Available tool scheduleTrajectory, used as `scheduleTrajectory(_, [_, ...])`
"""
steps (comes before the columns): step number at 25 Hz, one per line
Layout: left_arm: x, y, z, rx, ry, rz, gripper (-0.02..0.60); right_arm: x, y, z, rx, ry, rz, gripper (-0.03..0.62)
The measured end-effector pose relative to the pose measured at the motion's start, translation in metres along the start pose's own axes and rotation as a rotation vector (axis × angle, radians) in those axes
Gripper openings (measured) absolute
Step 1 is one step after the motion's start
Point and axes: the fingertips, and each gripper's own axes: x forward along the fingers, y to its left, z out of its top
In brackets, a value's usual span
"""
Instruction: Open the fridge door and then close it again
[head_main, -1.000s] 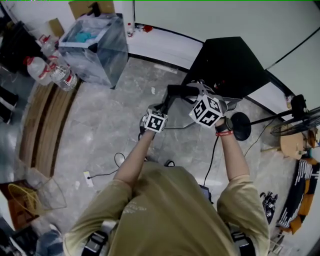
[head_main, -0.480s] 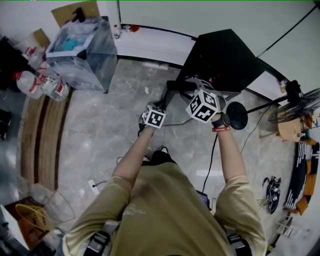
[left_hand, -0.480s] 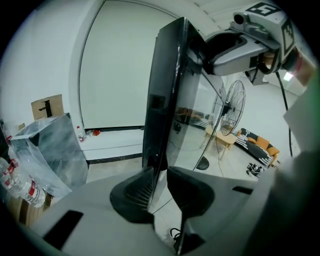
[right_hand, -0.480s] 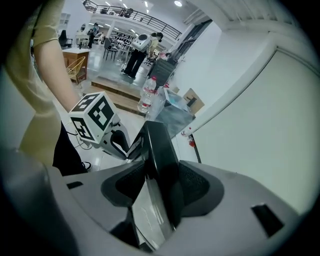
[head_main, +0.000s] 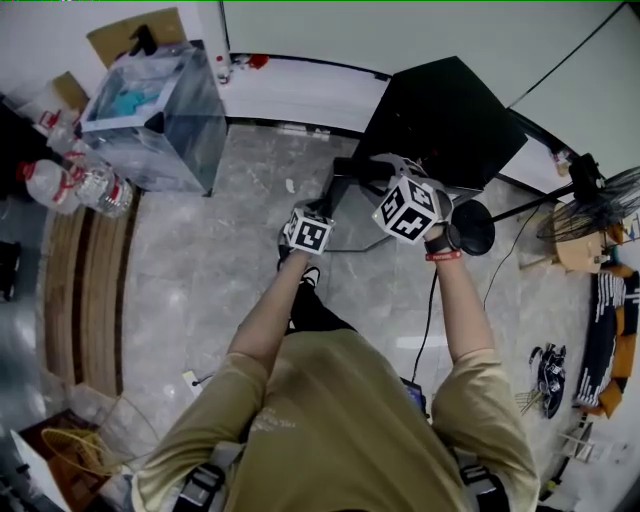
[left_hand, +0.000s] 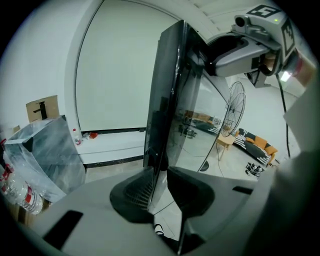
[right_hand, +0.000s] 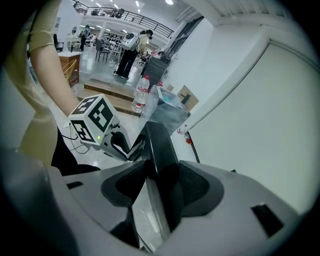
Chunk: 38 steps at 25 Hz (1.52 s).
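Black fridge (head_main: 450, 120) stands far, right of centre, its door (left_hand: 167, 100) swung open. Left gripper (left_hand: 159, 187), jaws just closing, and right gripper (right_hand: 159, 186) both pinch the door's stiff edge. It is probably heavy, glossy and slippery.

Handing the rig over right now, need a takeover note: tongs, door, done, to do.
Left tongs: have just been closing, now clamped on the free edge of the fridge door.
Right tongs: clamped on the same edge, higher up.
Door: looks slightly ajar from the black fridge body; angle hard to judge.
Done: both grips set.
To do: finish the swing open if needed, push it shut, release.
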Motion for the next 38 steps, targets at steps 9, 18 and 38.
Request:
scheduleTrajectory(9, [0.019, 0.023, 0.022, 0.078, 0.009, -0.041, 0.097, 0.020, -0.025, 0.001, 0.068, -0.001, -0.052, 0.218])
scheduleTrajectory(18, [0.048, 0.040, 0.040, 0.092, 0.044, -0.074, 0.097, 0.037, -0.056, -0.003, 0.141, -0.028, -0.076, 0.218])
scheduleTrajectory(38, [0.104, 0.064, 0.092, 0.176, 0.060, -0.136, 0.098, 0.063, -0.116, -0.022, 0.247, 0.000, -0.155, 0.216])
